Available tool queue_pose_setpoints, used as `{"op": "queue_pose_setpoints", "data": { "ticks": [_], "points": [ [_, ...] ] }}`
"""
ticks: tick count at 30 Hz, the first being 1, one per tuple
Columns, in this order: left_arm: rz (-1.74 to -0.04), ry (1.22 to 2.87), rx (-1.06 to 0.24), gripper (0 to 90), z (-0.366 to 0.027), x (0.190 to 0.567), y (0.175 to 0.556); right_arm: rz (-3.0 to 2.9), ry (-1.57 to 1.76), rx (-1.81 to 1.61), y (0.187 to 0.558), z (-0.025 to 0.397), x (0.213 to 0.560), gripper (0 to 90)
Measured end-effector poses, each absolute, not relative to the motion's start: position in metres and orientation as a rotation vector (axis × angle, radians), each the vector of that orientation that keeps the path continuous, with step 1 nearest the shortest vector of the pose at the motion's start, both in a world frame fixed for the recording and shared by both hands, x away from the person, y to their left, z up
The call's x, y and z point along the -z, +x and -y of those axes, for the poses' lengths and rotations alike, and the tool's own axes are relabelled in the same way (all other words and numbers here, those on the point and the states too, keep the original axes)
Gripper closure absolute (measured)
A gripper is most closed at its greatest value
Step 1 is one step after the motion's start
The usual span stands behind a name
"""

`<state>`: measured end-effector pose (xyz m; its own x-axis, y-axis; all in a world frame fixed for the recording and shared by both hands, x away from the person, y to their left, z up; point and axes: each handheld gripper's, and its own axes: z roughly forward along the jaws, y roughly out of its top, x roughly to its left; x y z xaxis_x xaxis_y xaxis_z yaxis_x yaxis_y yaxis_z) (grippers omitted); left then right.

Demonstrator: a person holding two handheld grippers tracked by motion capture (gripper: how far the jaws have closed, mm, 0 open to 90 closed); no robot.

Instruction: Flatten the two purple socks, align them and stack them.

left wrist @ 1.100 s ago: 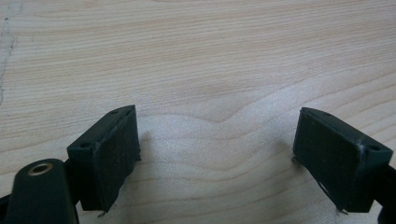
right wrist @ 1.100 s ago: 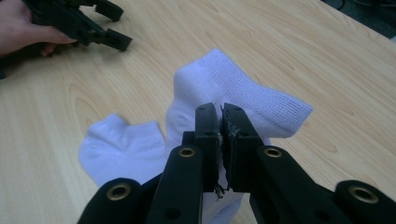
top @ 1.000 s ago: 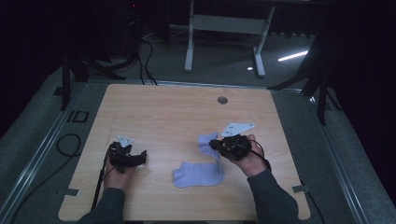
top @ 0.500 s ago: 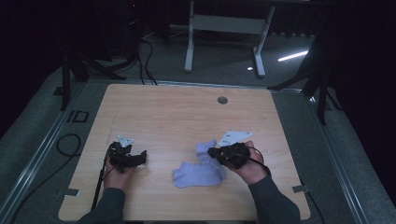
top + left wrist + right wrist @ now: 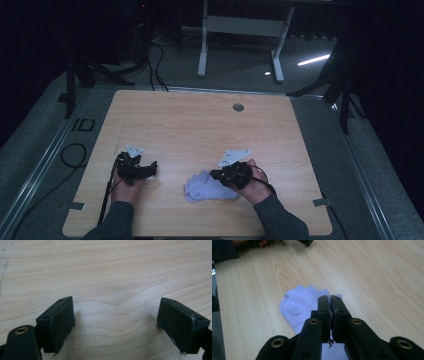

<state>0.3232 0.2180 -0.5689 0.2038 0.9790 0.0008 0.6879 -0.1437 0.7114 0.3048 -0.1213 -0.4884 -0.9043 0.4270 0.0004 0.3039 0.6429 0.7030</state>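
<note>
The right tool [image 5: 329, 298] has its jaws pressed together, and the sock [image 5: 298, 307] lies flat on the counter [image 5: 374, 277] under and just ahead of them. A thin bit of cloth seems to be caught in the seam between the jaws, but the pinch itself is hidden, so whether it truly holds the sock is hard to say. From above, this tool [image 5: 216, 175] sits at the sock's [image 5: 205, 187] near-right edge, with the pale cloth spreading away from its tips toward the other hand.

The left tool [image 5: 116, 317] is spread wide, nothing between its pads [image 5: 61, 325], just bare wood below. In the high view it [image 5: 152, 167] rests apart from the sock, jaws pointing toward it.

The step looks like folding or laying out the sock. To do it well, the right tool should keep its nip on one layer's edge only and lift low, so the cloth slides instead of bunching. The left tool would best come in to pin the far end of the sock against the counter before any pull, since a light sock will drag along whole otherwise. Closing the left jaws on a flat part, not a crease, should keep the fold even.

No container shows on the counter; the sock lies straight on the wood.
</note>
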Motion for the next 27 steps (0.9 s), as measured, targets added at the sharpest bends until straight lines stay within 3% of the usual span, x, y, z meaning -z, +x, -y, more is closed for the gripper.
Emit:
{"op": "queue_pose_setpoints", "data": {
  "ticks": [6, 14, 27],
  "points": [
    [-1.536, 1.9, -0.649, 15.4, -0.218, 0.569, 0.322, -2.732, 0.588, -1.078, 0.301, 0.109, 0.5, 86.4],
    [-1.507, 1.945, -0.611, 51.7, -0.206, 0.561, 0.311, -2.747, 0.615, -1.014, 0.301, 0.105, 0.518, 84.0],
    [-1.284, 1.995, -0.455, 66.4, -0.17, 0.537, 0.288, -2.759, 0.629, -0.893, 0.299, 0.102, 0.543, 82.3]
  ]
}}
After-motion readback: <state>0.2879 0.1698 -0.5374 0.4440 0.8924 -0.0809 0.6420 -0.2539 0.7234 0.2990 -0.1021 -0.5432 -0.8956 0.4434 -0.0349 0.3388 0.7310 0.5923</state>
